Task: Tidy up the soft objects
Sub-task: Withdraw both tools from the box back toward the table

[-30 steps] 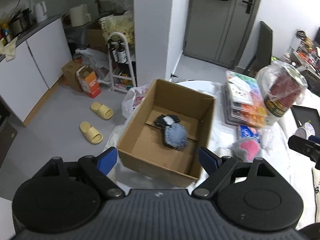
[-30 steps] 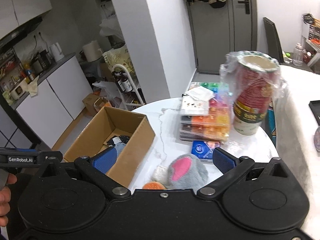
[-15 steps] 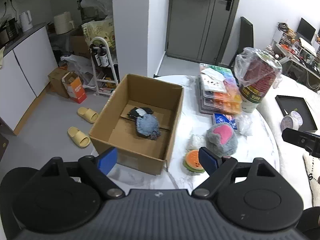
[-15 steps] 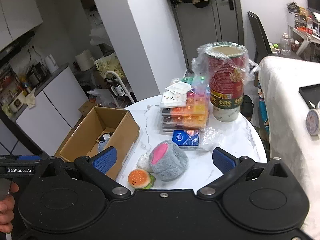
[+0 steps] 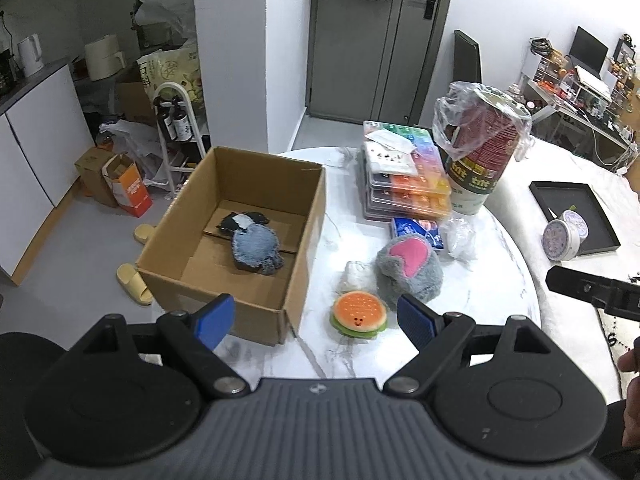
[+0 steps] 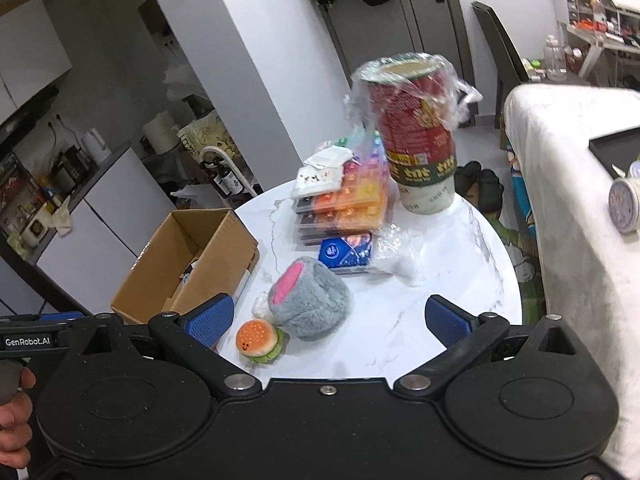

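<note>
Landmark: the cardboard box (image 5: 240, 236), open-topped, at the left edge of the round white marble table (image 5: 480, 292).
Denim plush: a blue denim soft toy with a black and white end (image 5: 254, 242) lies flat on the floor of the box, near its middle.
Left gripper: (image 5: 314, 320) hangs above the near right corner of the box, blue pads spread wide, nothing between them; released.
Burger plush: a small orange and green burger toy with a smiley face (image 5: 359, 315) sits on the table just right of the box, at its near corner, apart from the box wall.
White lump: a small white soft thing (image 5: 354, 274) lies behind the burger, right of the box and touching the grey plush.
Grey plush: a furry grey toy with a pink patch (image 5: 410, 264) rests right of the box, beyond the burger.
Right gripper: (image 6: 328, 320) is right of the box, over the near edge of the table, pads wide apart and bare; released. The burger and grey plush show between its fingers (image 6: 210, 322), untouched.
Blue packet: (image 5: 418, 232) lies behind the grey plush, right of the box.
Bead cases: a stack of clear cases with coloured contents (image 5: 404, 176) stands right of the far end of the box.
Cup stack: red paper cups in a clear bag (image 5: 480, 148) stand furthest right of the box, just beside the cases.
</note>
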